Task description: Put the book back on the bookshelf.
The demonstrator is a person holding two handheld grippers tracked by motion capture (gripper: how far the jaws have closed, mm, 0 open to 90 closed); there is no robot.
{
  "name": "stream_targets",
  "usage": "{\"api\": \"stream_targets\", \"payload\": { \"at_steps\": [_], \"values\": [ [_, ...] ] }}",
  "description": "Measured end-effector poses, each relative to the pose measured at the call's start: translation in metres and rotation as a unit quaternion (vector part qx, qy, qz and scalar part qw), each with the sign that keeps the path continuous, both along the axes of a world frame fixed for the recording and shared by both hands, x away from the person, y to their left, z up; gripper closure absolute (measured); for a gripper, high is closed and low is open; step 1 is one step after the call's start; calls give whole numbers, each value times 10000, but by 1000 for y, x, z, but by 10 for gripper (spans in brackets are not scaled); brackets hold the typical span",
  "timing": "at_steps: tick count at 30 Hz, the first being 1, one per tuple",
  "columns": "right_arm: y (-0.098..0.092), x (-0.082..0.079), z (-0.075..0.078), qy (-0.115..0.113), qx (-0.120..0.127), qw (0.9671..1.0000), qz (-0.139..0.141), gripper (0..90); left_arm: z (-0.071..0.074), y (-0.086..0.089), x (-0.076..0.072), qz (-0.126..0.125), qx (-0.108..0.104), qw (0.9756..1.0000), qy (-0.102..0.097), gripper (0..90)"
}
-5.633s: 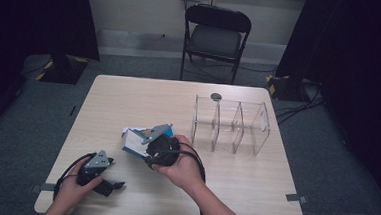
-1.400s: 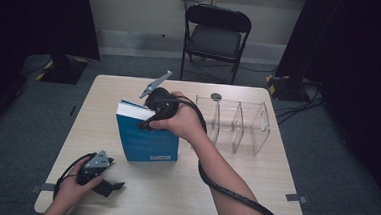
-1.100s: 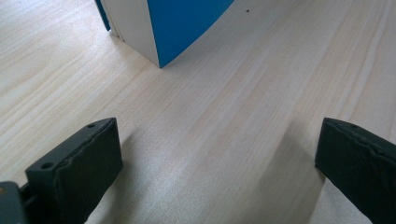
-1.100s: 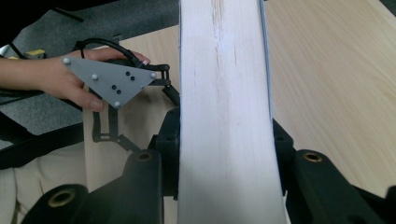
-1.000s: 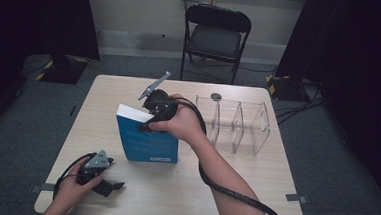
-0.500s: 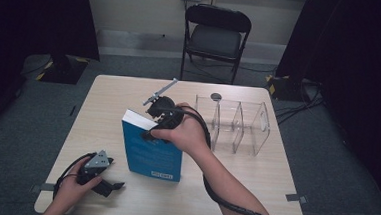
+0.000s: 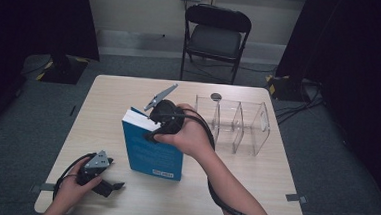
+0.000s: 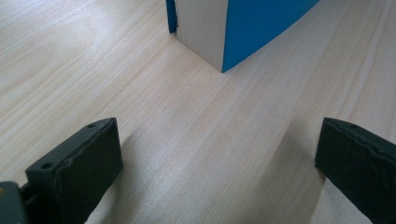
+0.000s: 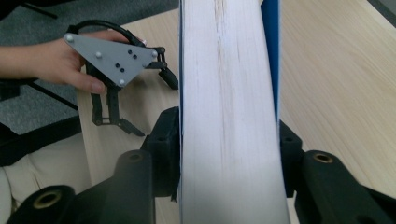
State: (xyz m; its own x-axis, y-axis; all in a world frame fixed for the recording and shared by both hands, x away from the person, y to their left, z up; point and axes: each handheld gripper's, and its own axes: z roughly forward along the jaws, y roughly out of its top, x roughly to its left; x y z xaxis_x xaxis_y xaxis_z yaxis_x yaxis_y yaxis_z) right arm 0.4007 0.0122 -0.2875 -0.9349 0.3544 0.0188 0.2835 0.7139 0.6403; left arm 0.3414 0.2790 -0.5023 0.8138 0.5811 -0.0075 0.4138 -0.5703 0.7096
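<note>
A blue book (image 7: 150,152) stands upright on the wooden table (image 7: 274,183), spine side to the right. My right gripper (image 7: 150,131) comes down on its top edge, and its jaws have just been opening. In the right gripper view the book (image 9: 229,116) sits between the two jaws, whose pads still lie against both covers, so my right gripper (image 9: 229,154) is shut on it. My left gripper (image 7: 113,188) rests open on the table at the near left, held by a hand. A bottom corner of the book (image 8: 243,23) lies ahead of its wide-apart jaws.
A clear acrylic divider rack (image 7: 237,123) stands right of the book, with a small black round thing (image 7: 216,96) behind it. A black folding chair (image 7: 215,34) stands beyond the far edge. My left gripper (image 9: 154,107) with its grey plate lies beyond the book.
The book, flat on the table at first, now stands upright. Over the last second the right hand slid it a little toward the near side and the right. The left hand stayed put.
</note>
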Motion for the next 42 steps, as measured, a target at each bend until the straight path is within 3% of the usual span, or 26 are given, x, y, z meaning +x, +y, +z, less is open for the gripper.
{"api": "stream_targets", "payload": {
  "at_steps": [9, 12, 13, 20, 26, 31, 33, 34, 42],
  "values": [
    [-6, 1, -1, 60, 25, 9999, 132, 512, 0, 0, 0, -3, 2, 10000, -2, 0],
    [-10, 1, -1, 174, -199, 9995, 143, 480, 0, 0, 0, -2, 5, 10000, -1, 0],
    [-10, 1, -2, 139, -227, 9995, 162, 479, -1, 0, 0, 5, -70, 10000, -39, 0],
    [-12, 0, -12, 82, -200, 9994, 259, 493, -1, 0, 0, 2, -55, 10000, -50, 0],
    [-12, 3, -18, 348, -174, 9988, 302, 547, -1, -1, 0, 32, -63, 10000, -60, 0],
    [-11, 2, -19, 244, -267, 9990, 256, 538, -2, -1, 0, 17, -84, 9999, -54, 0],
    [-10, 0, -20, 185, -396, 9989, 168, 485, -2, -1, 0, 19, -83, 9999, -57, 0],
    [-10, 0, -21, 96, -578, 9980, 241, 479, -2, -1, 0, 20, -84, 9999, -56, 0],
    [-11, -2, -21, 172, -458, 9980, 389, 563, -2, -1, 0, 18, -80, 9999, -58, 0]
  ]
}}
